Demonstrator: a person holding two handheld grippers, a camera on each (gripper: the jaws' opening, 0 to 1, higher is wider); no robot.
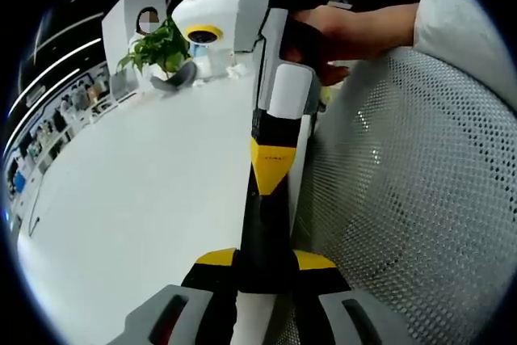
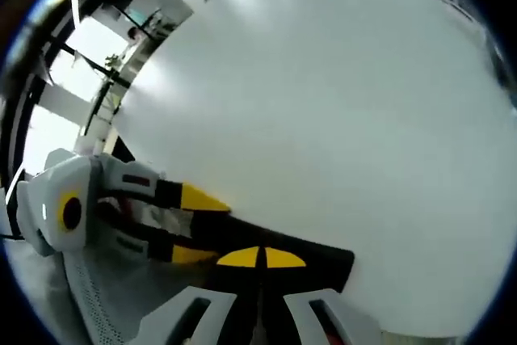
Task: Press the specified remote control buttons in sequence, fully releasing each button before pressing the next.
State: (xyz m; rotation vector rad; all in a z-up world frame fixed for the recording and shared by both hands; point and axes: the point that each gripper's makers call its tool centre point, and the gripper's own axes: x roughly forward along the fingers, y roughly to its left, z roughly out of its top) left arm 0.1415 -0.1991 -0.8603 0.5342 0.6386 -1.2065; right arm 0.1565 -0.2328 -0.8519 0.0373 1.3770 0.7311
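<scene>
White table (image 1: 137,199), potted plant (image 1: 157,48), white mesh chair (image 1: 420,191), shelving (image 1: 48,131)

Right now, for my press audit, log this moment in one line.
left gripper: shut on remote | right gripper: shut, tips at remote | surface: white table

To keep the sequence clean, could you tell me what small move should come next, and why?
Probably lift the right gripper off the remote: its shut tip seems to rest on the remote, which the left gripper clamps, so the button needs releasing first.
</scene>
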